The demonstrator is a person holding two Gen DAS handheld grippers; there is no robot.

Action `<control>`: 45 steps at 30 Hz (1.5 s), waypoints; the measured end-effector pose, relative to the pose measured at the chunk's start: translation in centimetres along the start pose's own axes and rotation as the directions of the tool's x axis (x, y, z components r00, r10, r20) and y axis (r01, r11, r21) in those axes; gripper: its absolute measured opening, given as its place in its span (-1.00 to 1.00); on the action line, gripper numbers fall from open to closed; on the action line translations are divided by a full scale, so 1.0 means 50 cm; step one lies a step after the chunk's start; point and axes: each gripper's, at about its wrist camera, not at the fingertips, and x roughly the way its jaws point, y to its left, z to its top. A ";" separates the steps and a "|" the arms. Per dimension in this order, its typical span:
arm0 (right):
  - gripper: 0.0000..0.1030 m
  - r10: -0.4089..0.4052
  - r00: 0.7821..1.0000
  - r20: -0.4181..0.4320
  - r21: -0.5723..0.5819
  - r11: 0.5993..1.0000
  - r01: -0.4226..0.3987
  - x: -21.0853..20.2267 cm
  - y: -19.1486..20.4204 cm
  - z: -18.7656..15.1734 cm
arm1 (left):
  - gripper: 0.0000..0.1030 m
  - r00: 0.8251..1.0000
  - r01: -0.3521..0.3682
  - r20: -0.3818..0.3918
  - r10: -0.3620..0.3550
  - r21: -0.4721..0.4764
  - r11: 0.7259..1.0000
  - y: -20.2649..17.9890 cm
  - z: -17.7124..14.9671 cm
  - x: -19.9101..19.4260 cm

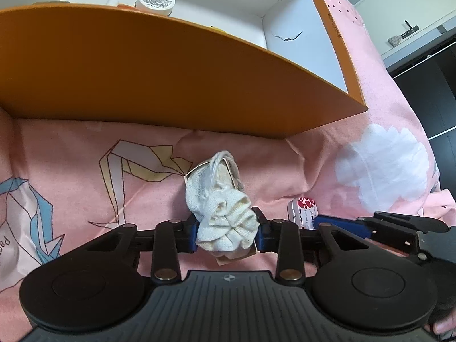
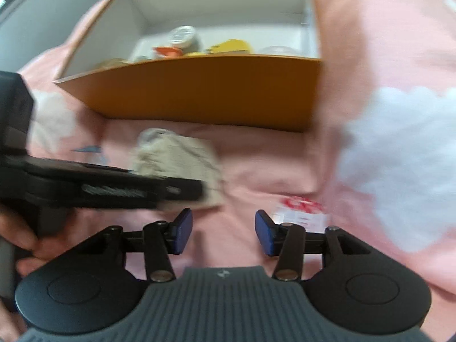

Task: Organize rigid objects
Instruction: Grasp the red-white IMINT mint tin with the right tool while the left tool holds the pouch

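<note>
My left gripper (image 1: 227, 232) is shut on a small cream cloth drawstring pouch (image 1: 222, 199) with something boxy inside, low over the pink bedsheet in front of the orange box (image 1: 142, 71). The pouch also shows blurred in the right wrist view (image 2: 176, 156), with the left gripper's body across it. My right gripper (image 2: 223, 232) is open and empty just above the sheet, to the right of the pouch. A small red-and-white tin (image 2: 302, 211) lies on the sheet by its right finger; it also shows in the left wrist view (image 1: 303, 211).
The orange box (image 2: 199, 91) has a white inside holding a white round jar (image 1: 155, 0), a yellow item (image 2: 230, 46), an orange item (image 2: 166, 51) and others. The pink sheet (image 1: 85, 171) is wrinkled. Dark furniture (image 1: 427, 91) stands at the right.
</note>
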 end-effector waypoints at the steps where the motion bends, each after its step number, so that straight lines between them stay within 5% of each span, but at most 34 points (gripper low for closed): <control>1: -0.05 -0.034 0.999 0.000 0.009 0.999 0.034 -0.001 -0.006 -0.003 | -0.26 1.000 -0.007 0.002 0.007 0.012 1.000 -0.003 -0.001 -0.001; 8: -0.01 -0.192 0.980 -0.047 0.052 0.980 0.194 0.023 -0.037 -0.007 | -0.32 0.999 -0.039 0.018 0.038 0.071 0.997 -0.015 -0.009 -0.013; 19: -0.02 -0.049 0.992 -0.115 0.288 0.954 0.081 0.068 -0.127 -0.010 | -0.32 0.999 -0.041 0.019 0.040 0.064 0.997 -0.017 -0.010 -0.011; 33: -0.03 -0.089 0.996 0.019 0.135 0.987 0.086 -0.028 -0.037 0.024 | -0.40 0.994 -0.015 0.104 0.010 0.052 0.999 -0.012 -0.005 -0.087; 40: -0.03 -0.063 0.991 0.121 0.042 0.997 0.059 -0.103 0.001 0.058 | -0.47 0.976 -0.006 0.216 -0.016 0.105 0.994 -0.050 0.002 -0.164; 41: -0.03 -0.060 0.990 0.130 0.032 0.998 0.057 -0.112 0.006 0.062 | -0.87 0.972 -0.011 0.232 -0.016 0.115 0.993 -0.058 0.004 -0.171; 45: -0.03 -0.037 0.986 0.162 0.007 0.999 0.037 -0.139 0.016 0.081 | -0.94 0.973 -0.015 0.230 -0.018 0.139 0.990 -0.076 0.014 -0.179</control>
